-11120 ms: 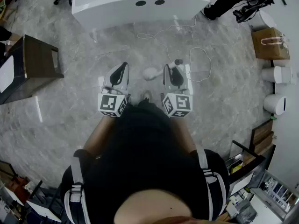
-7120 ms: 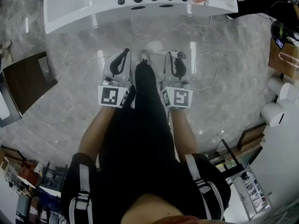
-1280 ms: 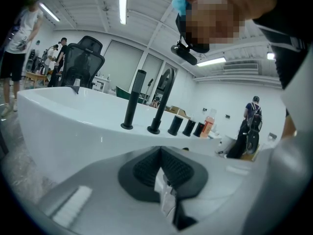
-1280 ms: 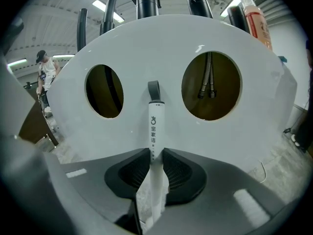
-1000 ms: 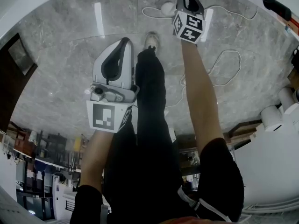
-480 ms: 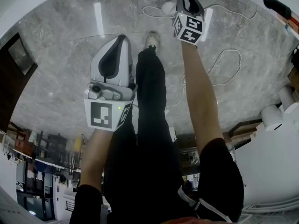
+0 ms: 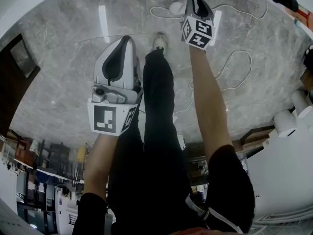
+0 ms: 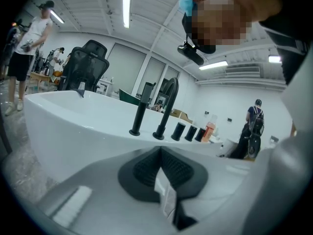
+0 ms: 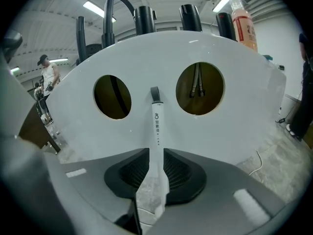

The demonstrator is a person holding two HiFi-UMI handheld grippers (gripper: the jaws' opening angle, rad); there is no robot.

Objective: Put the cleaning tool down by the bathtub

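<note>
The cleaning tool's white handle (image 9: 156, 126) leans against the white bathtub (image 9: 234, 116) wall, and its round head (image 7: 175, 7) rests on the floor by the tub. My right gripper (image 7: 198, 1) (image 9: 155, 153) stands open. Its jaws have just been closing, with the handle still between the pads and thin gaps on either side. My left gripper (image 7: 128, 39) (image 8: 160, 151) hangs shut and empty, farther back from the tub (image 8: 73, 126) and pointing at its side.
A white cable (image 7: 234, 62) loops over the marble floor at right. My leg and shoe (image 7: 159, 40) are between the grippers. Black taps (image 8: 166, 106) and an orange bottle (image 9: 243, 21) stand on the tub rim. A dark cabinet (image 7: 12, 67) is at left.
My right gripper has drawn back a little from the tub, and its jaw tips now look parted. My left gripper has shifted slightly left. The tool's head stays on the floor.
</note>
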